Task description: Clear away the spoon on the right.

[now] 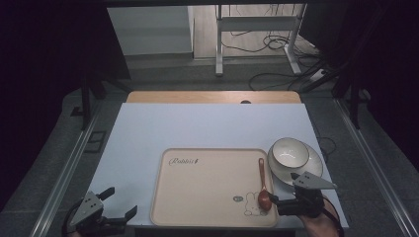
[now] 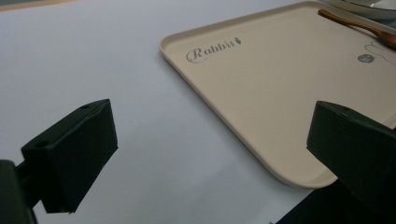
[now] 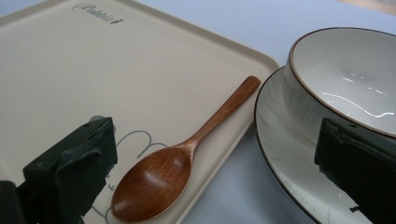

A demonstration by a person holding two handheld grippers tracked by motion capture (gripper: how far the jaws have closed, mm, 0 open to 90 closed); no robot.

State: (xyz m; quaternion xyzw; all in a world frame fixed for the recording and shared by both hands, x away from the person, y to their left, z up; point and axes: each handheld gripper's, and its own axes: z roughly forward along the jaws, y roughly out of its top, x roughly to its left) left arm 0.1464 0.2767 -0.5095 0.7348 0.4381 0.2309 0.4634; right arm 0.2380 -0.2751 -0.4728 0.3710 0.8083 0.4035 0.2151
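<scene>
Right claw wide apart | spoon: brown wood, glossy bowl

white desk, beige rectangular tray near front edge; brown wooden spoon lying along tray's right side. white bowl on white plate just right of tray. right tool open beside spoon bowl; left tool open at front-left

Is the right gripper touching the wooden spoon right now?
Apart. The right gripper view shows the wooden spoon lying on the tray between open jaws, clear of both.
</scene>
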